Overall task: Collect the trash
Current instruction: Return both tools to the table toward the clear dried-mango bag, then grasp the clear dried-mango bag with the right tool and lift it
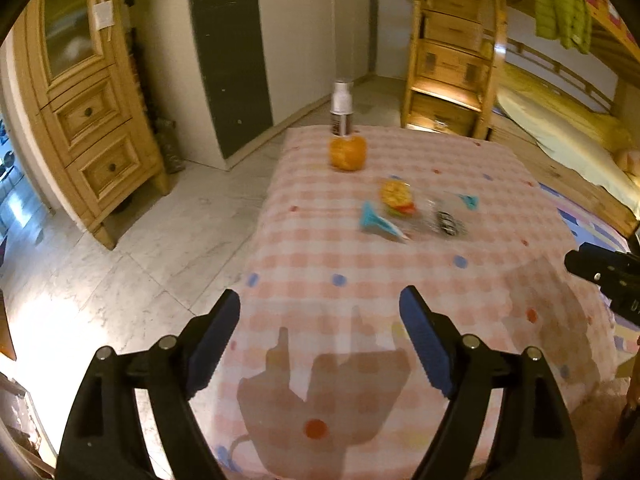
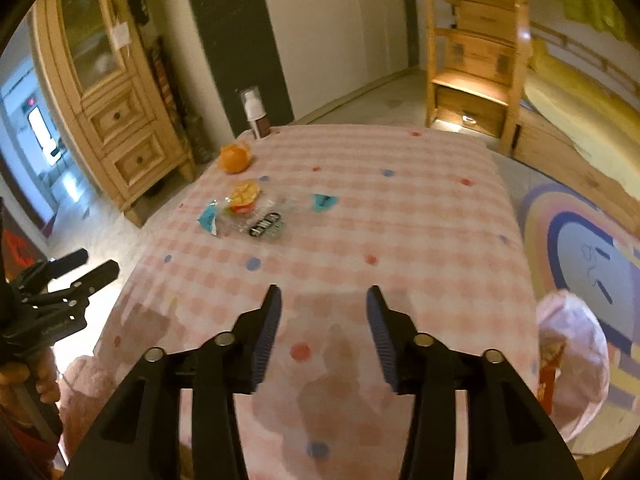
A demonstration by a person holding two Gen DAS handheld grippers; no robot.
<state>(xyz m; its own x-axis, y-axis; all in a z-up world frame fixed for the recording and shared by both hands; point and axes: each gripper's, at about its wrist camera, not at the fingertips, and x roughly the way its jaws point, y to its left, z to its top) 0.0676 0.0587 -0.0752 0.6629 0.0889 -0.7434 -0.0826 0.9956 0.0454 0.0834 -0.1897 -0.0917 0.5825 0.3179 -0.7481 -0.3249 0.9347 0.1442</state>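
Left tool (image 1: 320,308) and right tool (image 2: 324,300) hover wide apart and empty above the checked surface (image 1: 400,280). The clear wrapper (image 2: 256,216) lies mid-surface near the orange (image 2: 235,159). Only the right view shows a pink bag (image 2: 576,360) hanging beside the surface.

Black plastic grippers (image 1: 320,340), blue ribbed pads (image 2: 266,338), silver screws.

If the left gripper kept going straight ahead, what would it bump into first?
Probably nothing at first: the open left gripper points over bare pink checked tablecloth. Farther along, it would likely meet the teal-edged clear plastic wrapper before the orange fruit, though depth is unclear.
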